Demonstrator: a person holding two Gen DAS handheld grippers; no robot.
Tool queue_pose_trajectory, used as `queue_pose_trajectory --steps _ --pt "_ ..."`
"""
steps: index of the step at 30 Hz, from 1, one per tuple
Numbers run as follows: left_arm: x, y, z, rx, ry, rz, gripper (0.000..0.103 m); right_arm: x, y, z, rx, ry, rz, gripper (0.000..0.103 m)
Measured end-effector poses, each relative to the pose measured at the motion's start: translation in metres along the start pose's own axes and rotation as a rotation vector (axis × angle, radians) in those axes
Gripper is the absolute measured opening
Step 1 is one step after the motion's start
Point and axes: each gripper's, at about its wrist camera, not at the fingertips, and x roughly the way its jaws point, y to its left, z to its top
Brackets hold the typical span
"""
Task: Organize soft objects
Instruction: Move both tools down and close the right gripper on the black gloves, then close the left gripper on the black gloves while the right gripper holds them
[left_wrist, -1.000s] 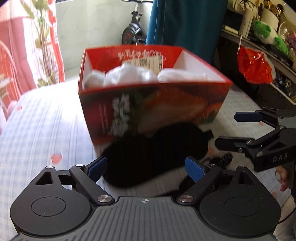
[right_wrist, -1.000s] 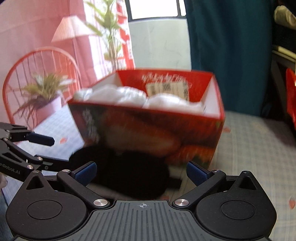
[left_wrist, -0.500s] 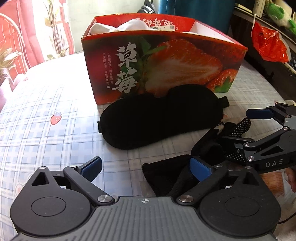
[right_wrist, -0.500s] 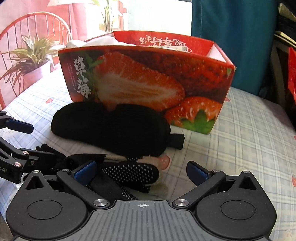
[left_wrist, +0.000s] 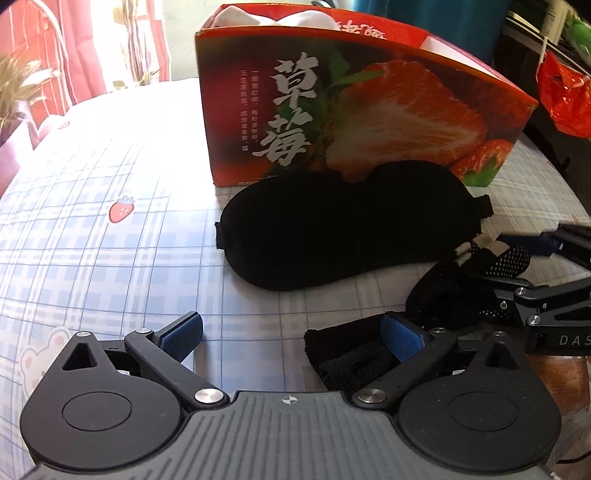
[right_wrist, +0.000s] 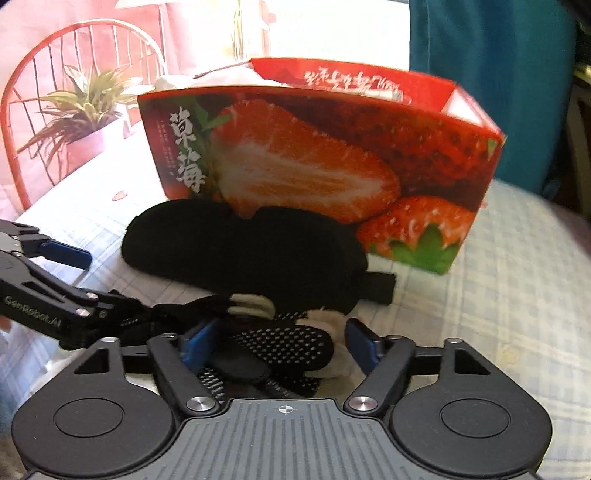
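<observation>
Jaws of the right gripper (right_wrist: 275, 341) have just been closing around the dotted glove (right_wrist: 284, 341); contact cannot be told. Only the left view shows the left gripper (left_wrist: 291, 330) spread wide beside the black cuff (left_wrist: 347, 350).

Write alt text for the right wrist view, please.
The right gripper has just been closing around a black dotted glove on a checked tablecloth. Behind lie a black sleep mask and a strawberry-printed box; the left gripper enters from the left.
</observation>
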Motion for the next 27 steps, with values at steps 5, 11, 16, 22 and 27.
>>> queue_pose_trajectory --steps 5,11,16,22,27 --pt "-0.004 0.005 0.001 -0.032 -0.003 -0.018 0.101 0.0 -0.005 -0.004 0.075 0.012 0.09 0.036" --pt "-0.029 0.015 0.002 -0.056 -0.037 -0.112 0.078 0.0 -0.006 -0.006 0.128 0.012 0.123 0.022" --pt "-0.039 0.009 0.0 -0.024 -0.027 -0.198 0.073 0.001 -0.014 -0.007 0.218 0.003 0.124 0.015" --pt "-0.023 -0.008 -0.007 0.015 0.027 -0.205 0.054 -0.001 -0.015 -0.009 0.25 -0.005 0.12 0.014" --pt "-0.008 0.001 -0.009 -0.03 0.024 -0.237 0.038 -0.005 -0.013 -0.011 0.231 -0.021 0.094 0.027"
